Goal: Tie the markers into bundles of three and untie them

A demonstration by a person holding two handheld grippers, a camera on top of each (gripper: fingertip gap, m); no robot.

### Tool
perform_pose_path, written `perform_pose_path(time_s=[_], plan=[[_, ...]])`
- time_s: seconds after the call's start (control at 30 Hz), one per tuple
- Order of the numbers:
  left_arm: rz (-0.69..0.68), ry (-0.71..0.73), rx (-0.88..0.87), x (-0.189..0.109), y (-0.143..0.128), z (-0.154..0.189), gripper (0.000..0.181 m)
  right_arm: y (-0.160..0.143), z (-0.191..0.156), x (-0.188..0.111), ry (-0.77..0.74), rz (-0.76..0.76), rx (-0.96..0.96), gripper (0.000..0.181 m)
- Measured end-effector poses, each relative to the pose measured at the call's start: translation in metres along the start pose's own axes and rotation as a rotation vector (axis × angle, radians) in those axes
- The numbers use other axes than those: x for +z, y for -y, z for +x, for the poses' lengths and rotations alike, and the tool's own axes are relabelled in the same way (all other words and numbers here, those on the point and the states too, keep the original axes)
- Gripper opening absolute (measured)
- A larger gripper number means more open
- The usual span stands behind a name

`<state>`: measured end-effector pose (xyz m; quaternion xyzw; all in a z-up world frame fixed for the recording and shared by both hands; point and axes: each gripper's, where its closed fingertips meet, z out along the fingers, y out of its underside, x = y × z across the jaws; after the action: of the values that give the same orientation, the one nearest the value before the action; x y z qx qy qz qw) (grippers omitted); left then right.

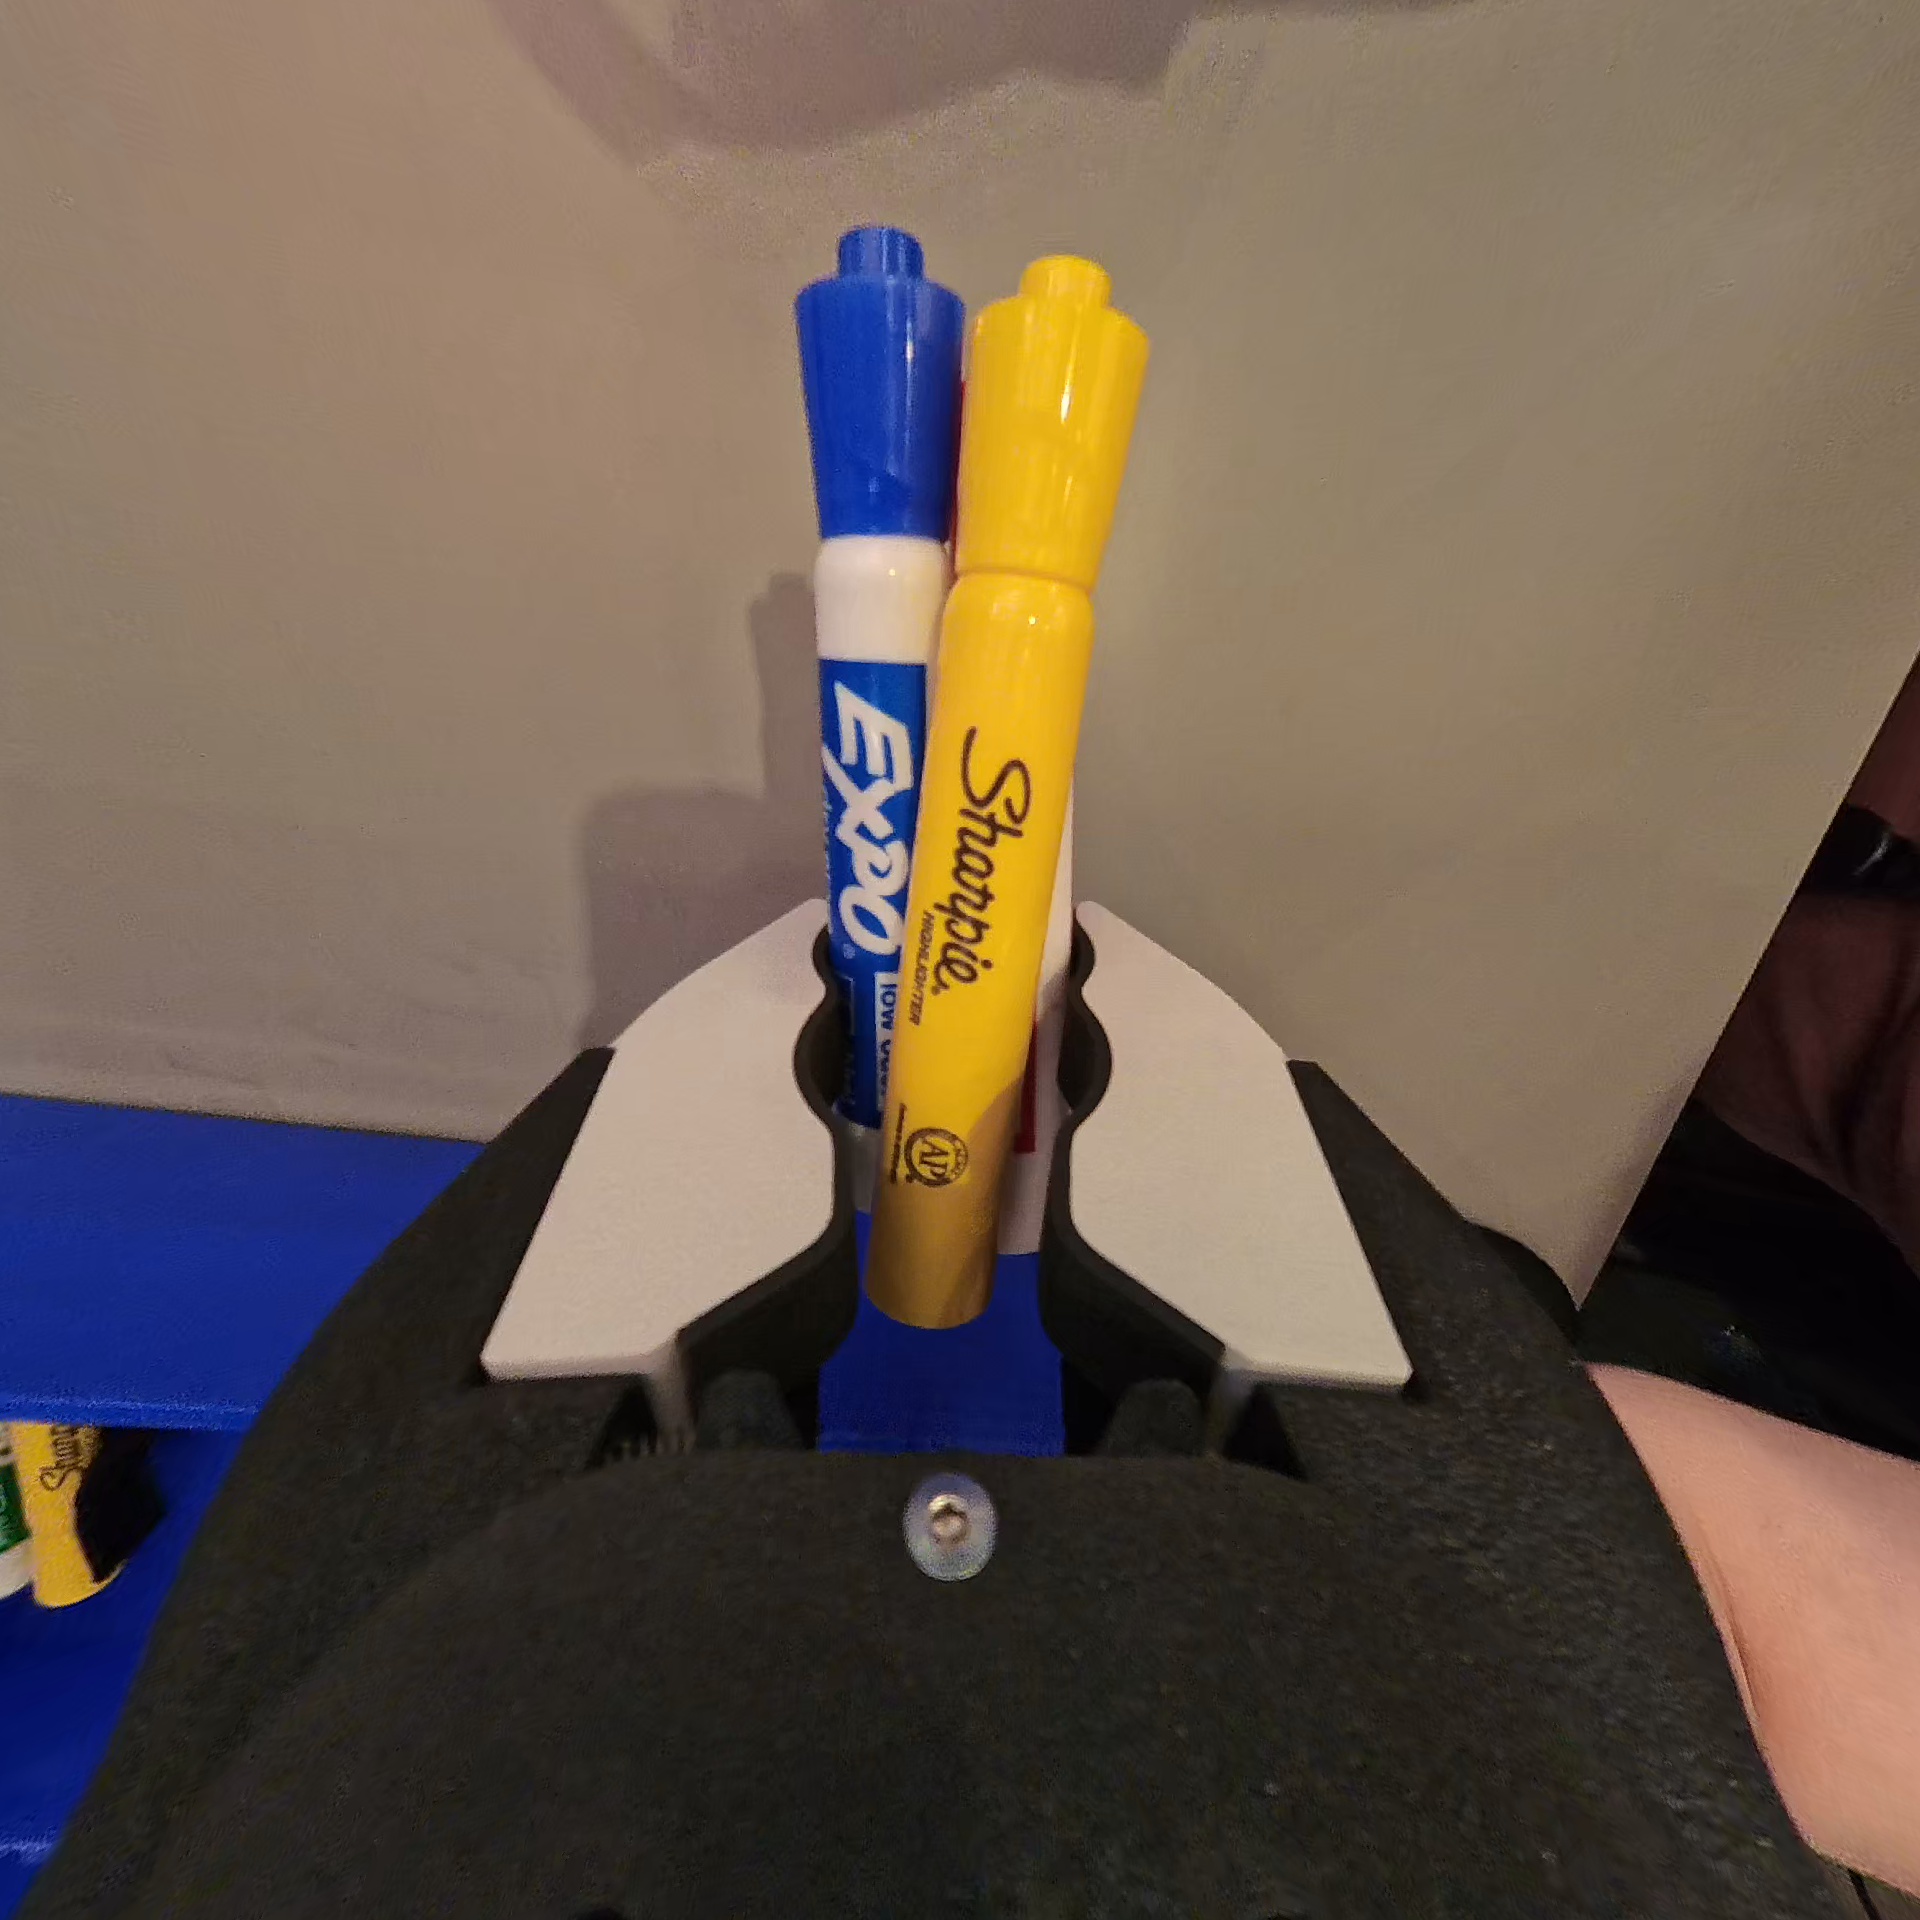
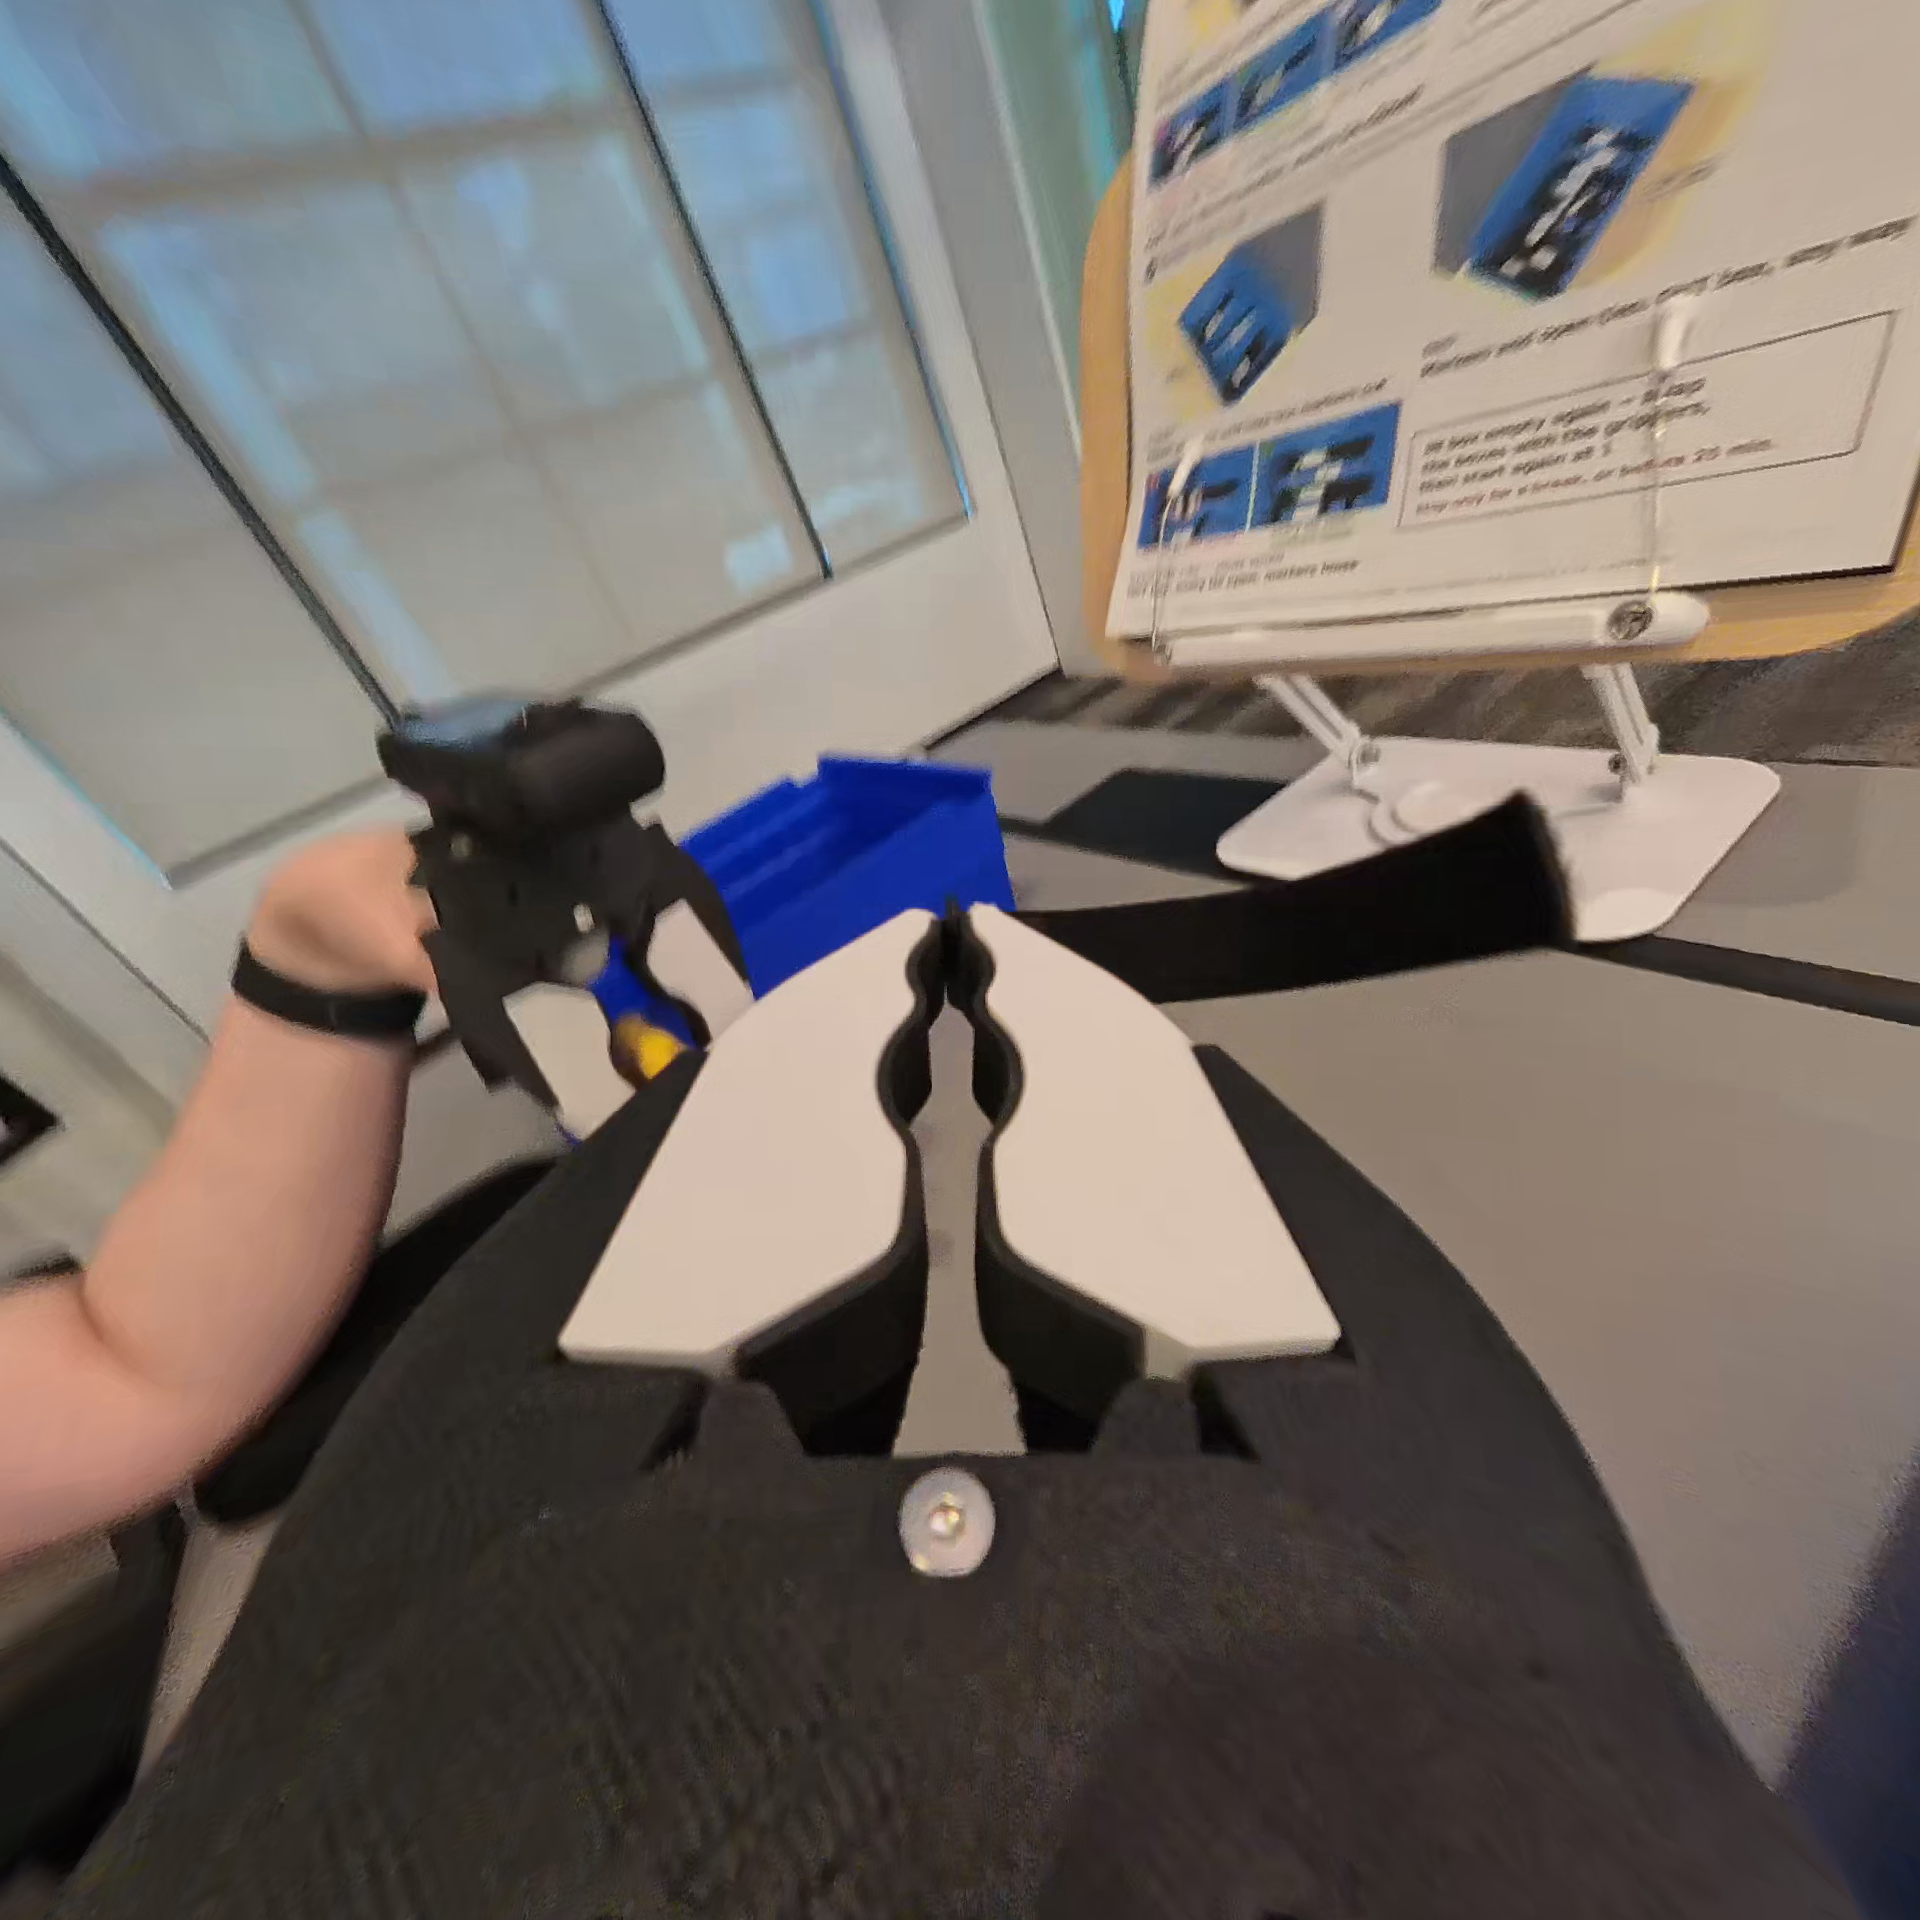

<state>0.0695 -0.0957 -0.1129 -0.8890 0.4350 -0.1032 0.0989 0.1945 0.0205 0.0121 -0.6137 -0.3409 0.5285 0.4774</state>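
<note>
In the left wrist view my left gripper [image 1: 951,935] is shut on a bunch of markers held upright: a blue marker [image 1: 873,623], a yellow highlighter [image 1: 997,831], and a third, white-bodied marker [image 1: 1049,1039] mostly hidden behind them. No tie shows around them. In the right wrist view my right gripper [image 2: 954,925] is shut, its tips pinching one end of a black strap [image 2: 1299,925] that stretches out to the right above the table. The left gripper [image 2: 582,966] with the markers shows to the left of it, held by a hand.
A blue bin [image 2: 862,852] stands on the grey table behind both grippers. In the left wrist view the bin [image 1: 156,1247] holds more markers [image 1: 62,1507] at lower left. A paper sheet on a wooden stand [image 2: 1455,312] is at the back right. A grey board fills the background. The grippers' ends are close to 20 cm from one another.
</note>
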Motion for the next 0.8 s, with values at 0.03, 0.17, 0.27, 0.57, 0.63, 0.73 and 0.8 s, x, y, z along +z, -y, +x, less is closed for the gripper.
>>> perform_pose_path(time_s=[0.03, 0.17, 0.27, 0.57, 0.63, 0.73, 0.8], plan=[[0.004, 0.007, -0.005, 0.002, 0.003, -0.002, 0.038, 0.005, 0.003, 0.004, -0.003, 0.051, 0.045, 0.003], [0.002, -0.001, -0.041, 0.009, 0.01, -0.003, 0.038, -0.007, -0.011, 0.033, 0.042, 0.113, 0.221, 0.003], [-0.002, -0.011, -0.043, 0.013, 0.012, -0.002, 0.038, -0.026, -0.034, 0.056, 0.132, 0.12, 0.323, 0.003], [0.055, -0.014, -0.093, 0.007, 0.017, -0.008, 0.038, -0.061, -0.083, 0.061, 0.265, 0.162, 0.488, 0.003], [0.068, -0.01, -0.105, 0.005, 0.017, -0.009, 0.038, -0.064, -0.088, 0.059, 0.283, 0.19, 0.523, 0.003], [0.094, -0.011, -0.116, 0.0, 0.018, -0.01, 0.038, -0.066, -0.086, 0.054, 0.275, 0.252, 0.603, 0.003], [0.095, 0.005, -0.116, -0.003, 0.017, -0.011, 0.038, -0.069, -0.085, 0.053, 0.281, 0.274, 0.65, 0.003]])
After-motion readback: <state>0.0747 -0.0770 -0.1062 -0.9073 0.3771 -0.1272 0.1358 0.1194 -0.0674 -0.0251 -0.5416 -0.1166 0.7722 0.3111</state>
